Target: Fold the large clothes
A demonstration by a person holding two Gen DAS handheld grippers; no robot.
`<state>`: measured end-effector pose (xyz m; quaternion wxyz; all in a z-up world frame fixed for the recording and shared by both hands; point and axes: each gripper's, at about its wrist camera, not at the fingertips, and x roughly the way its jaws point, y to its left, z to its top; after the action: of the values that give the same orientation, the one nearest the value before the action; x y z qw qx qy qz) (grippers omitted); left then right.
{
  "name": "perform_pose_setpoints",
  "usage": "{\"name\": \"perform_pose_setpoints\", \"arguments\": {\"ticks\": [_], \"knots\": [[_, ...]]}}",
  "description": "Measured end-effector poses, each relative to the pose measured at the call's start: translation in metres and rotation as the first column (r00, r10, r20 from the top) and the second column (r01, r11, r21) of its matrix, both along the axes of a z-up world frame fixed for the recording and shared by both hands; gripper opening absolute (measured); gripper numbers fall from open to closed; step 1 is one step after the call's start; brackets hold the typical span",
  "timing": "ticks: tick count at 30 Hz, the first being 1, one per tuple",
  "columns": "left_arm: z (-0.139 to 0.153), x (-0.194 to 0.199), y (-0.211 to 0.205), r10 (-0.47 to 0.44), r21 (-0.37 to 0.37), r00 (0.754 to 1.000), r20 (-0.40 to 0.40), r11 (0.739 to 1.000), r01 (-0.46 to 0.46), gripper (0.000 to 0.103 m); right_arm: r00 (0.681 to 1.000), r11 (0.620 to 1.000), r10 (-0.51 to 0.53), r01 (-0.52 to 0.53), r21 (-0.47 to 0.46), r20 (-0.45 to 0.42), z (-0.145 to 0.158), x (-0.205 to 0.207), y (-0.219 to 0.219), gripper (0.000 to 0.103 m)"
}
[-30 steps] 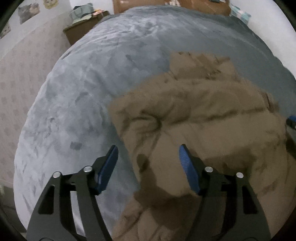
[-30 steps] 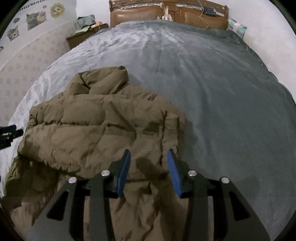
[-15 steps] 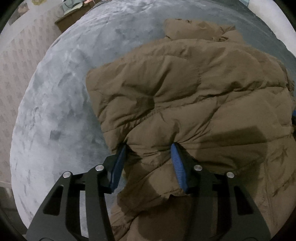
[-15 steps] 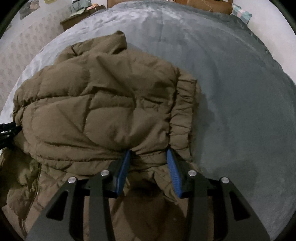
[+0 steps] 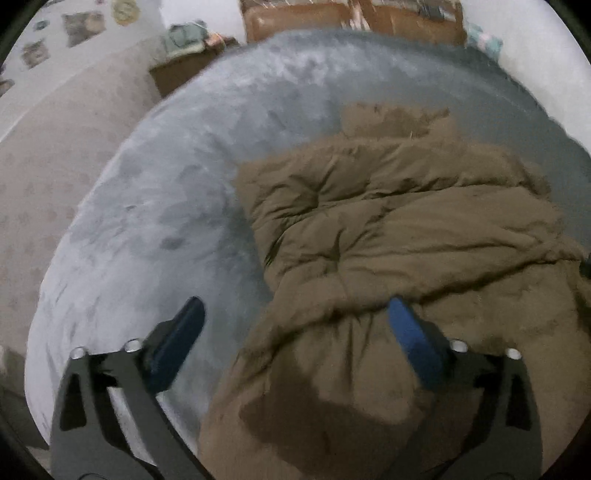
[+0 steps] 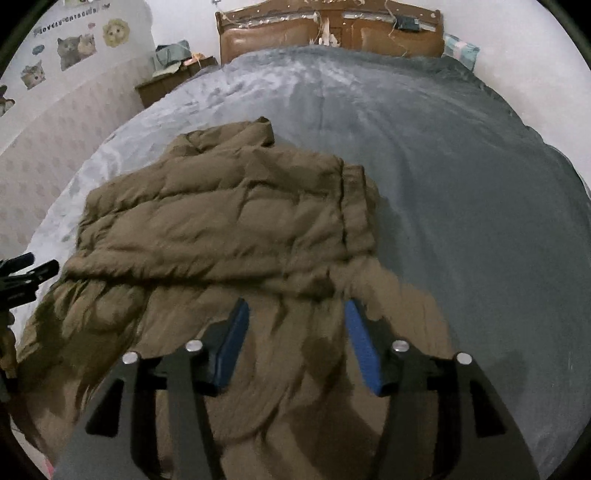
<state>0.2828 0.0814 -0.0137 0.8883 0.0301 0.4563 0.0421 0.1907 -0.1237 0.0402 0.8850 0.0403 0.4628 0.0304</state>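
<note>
Bed [image 6: 461, 177] carries the brown puffy jacket [image 6: 221, 229] along its near-left edge, the lower half folded back over the top. Both grippers, left gripper [image 5: 295, 317] and right gripper [image 6: 295, 314], are opening with jaws released, jacket beneath them ungripped. Puffy filling could spring the fold open, or the low-hanging near part could slide off the bed's edge.

grey bed cover [image 6: 461, 177] — brown headboard [image 6: 328, 33], nightstand [image 6: 162, 86], cat stickers [image 6: 74, 46].

Your left tool [image 5: 295, 319] and right tool [image 6: 295, 314] look alike: black angular arms with triangular cut-outs, silver screw heads, and blue pads [image 6: 364, 350] lining each finger.
</note>
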Motion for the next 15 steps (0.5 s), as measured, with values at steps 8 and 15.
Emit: {"name": "perform_pose_setpoints", "arguments": {"ticks": [8,15], "knots": [[0.020,-0.087,0.025,0.101,-0.080,0.994,0.035,0.992,-0.098,0.100,0.997,1.000,-0.016,0.017,-0.015,0.069,0.002,-0.075,0.014,0.085],[0.014,-0.119,0.022,0.105,-0.114,0.994,0.026,0.988,-0.102,0.100,0.995,0.990,-0.045,0.056,-0.131,0.084,0.010,-0.107,0.009,0.095]]}}
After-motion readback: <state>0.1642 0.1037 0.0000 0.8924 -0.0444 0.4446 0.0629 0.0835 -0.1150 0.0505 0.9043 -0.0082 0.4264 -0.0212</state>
